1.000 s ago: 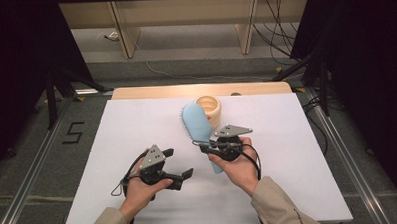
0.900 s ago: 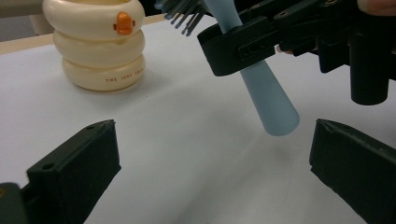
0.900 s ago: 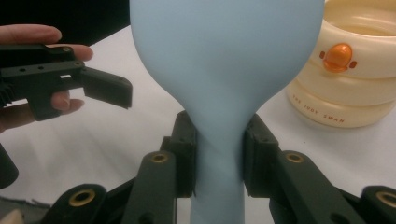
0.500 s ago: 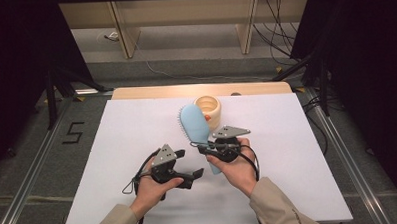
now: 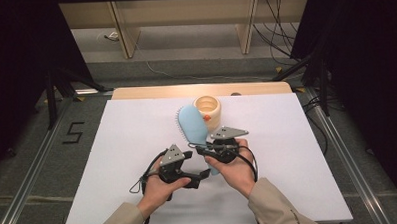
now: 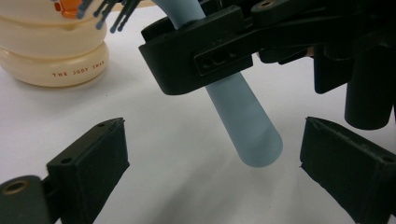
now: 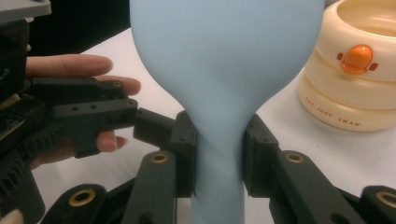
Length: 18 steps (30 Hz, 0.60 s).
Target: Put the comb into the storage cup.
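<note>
1. Closing in from the left, the left gripper (image 5: 196, 176) has moved across the white desk (image 5: 113, 160) toward the right gripper (image 5: 204, 151) since a second ago; in the earlier high view it was farther to the left.
2. Its fingers (image 6: 88, 161) have just been closing a little, but they stand wide and hold nothing. In the left gripper view the free end of the handle now lies between them, with a clear gap on both sides.
3. The right gripper has not moved. Its fingers (image 7: 184, 144) are narrow and clamp the neck of the pale blue plastic hairbrush (image 5: 192, 126), just below the wide oval head, as the right gripper view shows.
4. The hairbrush is held above the desk, with its head pointing away from the person. The bristles are on its left edge in the high view. Just behind it stands the cream ringed plastic pot (image 5: 208, 110) with an orange duck mark, very near the head of the brush; I cannot tell if they touch.
5. I judge that a handover or a two-handed grip is being prepared: the left fingers are around the handle end but do not press it yet, so they must close further before the right grip can loosen.
</note>
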Available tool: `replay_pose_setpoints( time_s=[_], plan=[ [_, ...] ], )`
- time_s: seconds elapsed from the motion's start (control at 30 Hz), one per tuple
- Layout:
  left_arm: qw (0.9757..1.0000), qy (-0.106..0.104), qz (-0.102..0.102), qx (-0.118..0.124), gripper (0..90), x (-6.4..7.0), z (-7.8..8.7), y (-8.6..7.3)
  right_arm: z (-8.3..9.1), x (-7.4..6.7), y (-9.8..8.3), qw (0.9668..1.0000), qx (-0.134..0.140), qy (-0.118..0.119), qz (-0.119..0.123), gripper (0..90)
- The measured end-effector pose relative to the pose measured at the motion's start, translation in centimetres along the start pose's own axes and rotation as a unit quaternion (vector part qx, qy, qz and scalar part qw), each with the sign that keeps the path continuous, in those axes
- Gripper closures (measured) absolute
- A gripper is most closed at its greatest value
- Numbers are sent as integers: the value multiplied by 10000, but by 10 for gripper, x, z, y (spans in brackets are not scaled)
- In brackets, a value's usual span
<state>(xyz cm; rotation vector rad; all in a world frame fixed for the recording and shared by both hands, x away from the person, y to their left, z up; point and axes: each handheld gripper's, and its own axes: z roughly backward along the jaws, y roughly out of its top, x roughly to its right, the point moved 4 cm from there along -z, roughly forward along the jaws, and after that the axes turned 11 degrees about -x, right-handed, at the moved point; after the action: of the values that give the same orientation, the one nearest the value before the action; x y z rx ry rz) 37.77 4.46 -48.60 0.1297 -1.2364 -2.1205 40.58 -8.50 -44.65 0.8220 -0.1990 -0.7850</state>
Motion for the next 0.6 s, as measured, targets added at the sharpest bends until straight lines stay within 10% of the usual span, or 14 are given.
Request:
replay_pose_setpoints(
  time_s=[0.6],
  plan=[
    [9995,-224,213,-94,173,4,-13,0,-1,-2,1,10000,25,4,2,705]
  ],
)
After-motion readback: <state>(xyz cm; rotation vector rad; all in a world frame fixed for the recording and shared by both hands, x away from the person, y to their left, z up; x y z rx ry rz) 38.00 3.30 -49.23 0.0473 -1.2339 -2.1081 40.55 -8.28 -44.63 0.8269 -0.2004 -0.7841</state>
